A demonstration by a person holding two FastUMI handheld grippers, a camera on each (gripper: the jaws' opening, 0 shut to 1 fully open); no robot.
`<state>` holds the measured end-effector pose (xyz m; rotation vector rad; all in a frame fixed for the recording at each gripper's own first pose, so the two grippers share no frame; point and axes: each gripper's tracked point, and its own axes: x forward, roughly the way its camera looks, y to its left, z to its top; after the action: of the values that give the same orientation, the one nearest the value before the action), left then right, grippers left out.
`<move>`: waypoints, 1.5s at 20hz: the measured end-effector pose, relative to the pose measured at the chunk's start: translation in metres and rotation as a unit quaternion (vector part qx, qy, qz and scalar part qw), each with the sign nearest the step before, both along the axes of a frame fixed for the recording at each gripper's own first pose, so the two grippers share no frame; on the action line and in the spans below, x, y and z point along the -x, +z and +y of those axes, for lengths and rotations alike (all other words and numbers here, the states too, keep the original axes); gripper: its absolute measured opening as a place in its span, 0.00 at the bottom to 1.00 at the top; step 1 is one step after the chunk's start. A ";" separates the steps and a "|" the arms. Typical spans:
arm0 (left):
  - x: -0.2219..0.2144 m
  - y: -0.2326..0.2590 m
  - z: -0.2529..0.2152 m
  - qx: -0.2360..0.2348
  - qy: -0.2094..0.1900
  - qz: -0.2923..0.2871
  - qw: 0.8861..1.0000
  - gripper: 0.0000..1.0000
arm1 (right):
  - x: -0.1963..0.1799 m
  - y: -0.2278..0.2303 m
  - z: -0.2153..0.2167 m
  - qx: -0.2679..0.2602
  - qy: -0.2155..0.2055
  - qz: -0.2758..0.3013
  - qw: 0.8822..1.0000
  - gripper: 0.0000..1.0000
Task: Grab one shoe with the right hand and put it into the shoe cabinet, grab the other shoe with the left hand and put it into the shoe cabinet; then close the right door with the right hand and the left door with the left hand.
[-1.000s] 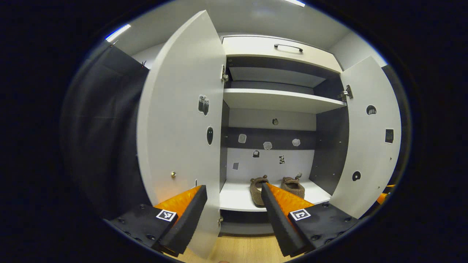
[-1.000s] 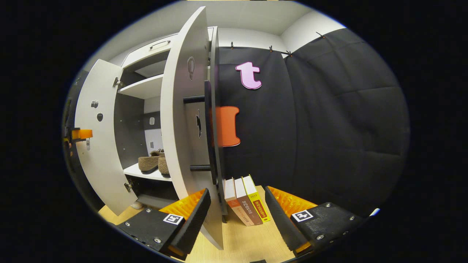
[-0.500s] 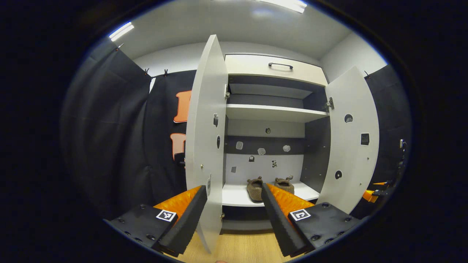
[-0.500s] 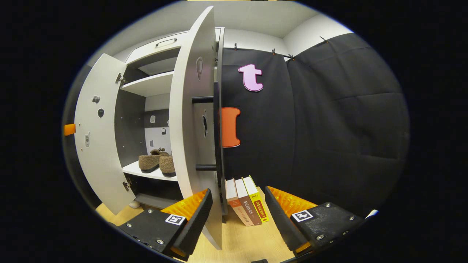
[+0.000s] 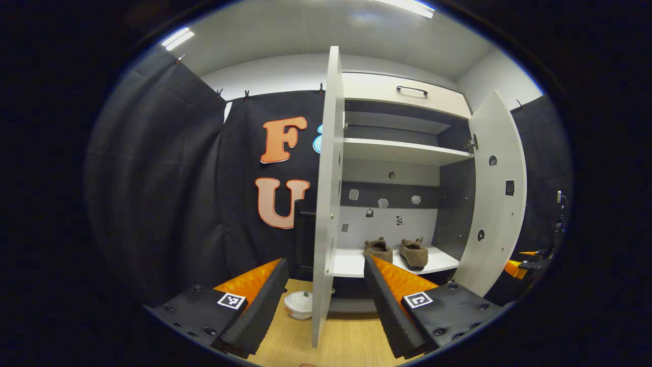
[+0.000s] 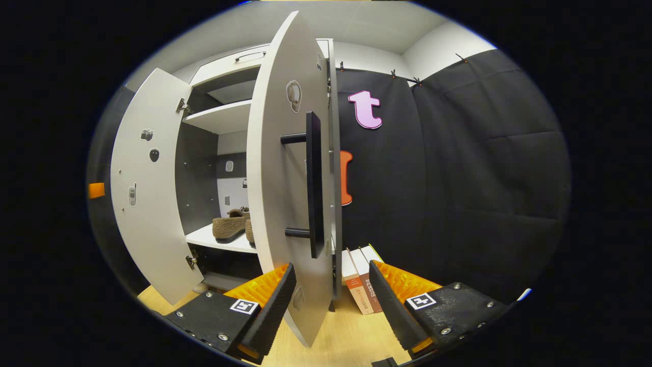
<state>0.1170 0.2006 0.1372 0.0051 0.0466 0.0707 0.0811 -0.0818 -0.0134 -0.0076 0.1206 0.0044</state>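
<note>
**Both shoes shelved, both doors yet to be shut**

The shoe cabinet (image 5: 402, 153) stands against the far wall with its two doors swung out toward the viewer, so the shelves lie open to reach. In the left gripper view the left door (image 5: 326, 204) is seen nearly edge-on, straight ahead between the fingers, a placing that suits a push from its outer face. The right door (image 6: 285, 204) stands likewise just ahead of the right gripper (image 6: 331, 300), its outer face and long dark handle (image 6: 313, 183) turned to the right; the door's lower edge sits between the spread fingers, though I cannot tell whether it touches either.

On the low white shelf (image 5: 351, 262) the two brown shoes (image 5: 397, 251) lie side by side, toes pointing inward, so by my judgement only the closing remains.

Books (image 6: 361, 285) lean at the cabinet's right foot, and a small white thing (image 5: 299, 305) lies on the floor to its left.

The left gripper (image 5: 326, 300) is spread wide and holds nothing; the right one also gapes, gripping nothing.
</note>
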 end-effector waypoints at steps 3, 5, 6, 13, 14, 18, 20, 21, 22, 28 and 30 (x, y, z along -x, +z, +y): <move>0.006 -0.007 0.021 0.004 0.006 0.005 1.000 0.96 | -0.002 -0.002 0.015 -0.004 -0.001 -0.002 1.000 0.99; 0.006 -0.012 0.035 0.004 0.010 0.009 1.000 0.96 | -0.005 -0.002 0.024 -0.006 -0.001 -0.004 1.000 0.99; 0.006 -0.016 0.041 0.004 0.011 0.012 1.000 0.96 | -0.006 -0.003 0.031 -0.006 0.002 -0.003 1.000 0.90; -0.009 -0.052 0.075 -0.004 0.013 0.029 0.999 0.96 | -0.014 -0.008 0.077 -0.010 0.020 -0.004 1.000 0.91; -0.013 -0.059 0.079 -0.004 0.014 0.033 0.999 0.96 | -0.015 -0.005 0.084 -0.013 0.024 -0.010 1.000 0.99; -0.029 -0.085 0.091 -0.003 0.014 0.045 0.999 0.96 | -0.011 0.002 0.099 0.003 0.030 -0.018 0.999 0.92; -0.038 -0.095 0.092 0.001 0.009 0.048 0.999 0.96 | -0.010 0.003 0.102 0.005 0.032 -0.020 0.999 0.92; -0.044 -0.100 0.094 0.002 0.006 0.050 0.999 0.97 | -0.008 0.004 0.103 0.005 0.031 -0.021 0.999 0.92; -0.048 -0.105 0.095 0.003 0.003 0.054 0.999 0.97 | -0.007 0.005 0.103 0.005 0.030 -0.022 0.999 0.92; -0.073 -0.122 0.081 -0.005 -0.026 0.063 0.998 0.97 | 0.000 0.005 0.094 0.007 0.021 -0.020 1.000 0.92; -0.073 -0.125 0.081 -0.017 -0.025 0.063 0.998 0.97 | 0.003 0.006 0.090 0.005 0.018 -0.021 1.000 0.92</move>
<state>0.1903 0.2820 0.0124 0.0448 0.1711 0.0216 0.0781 0.0086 -0.0077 -0.0206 0.0778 0.0388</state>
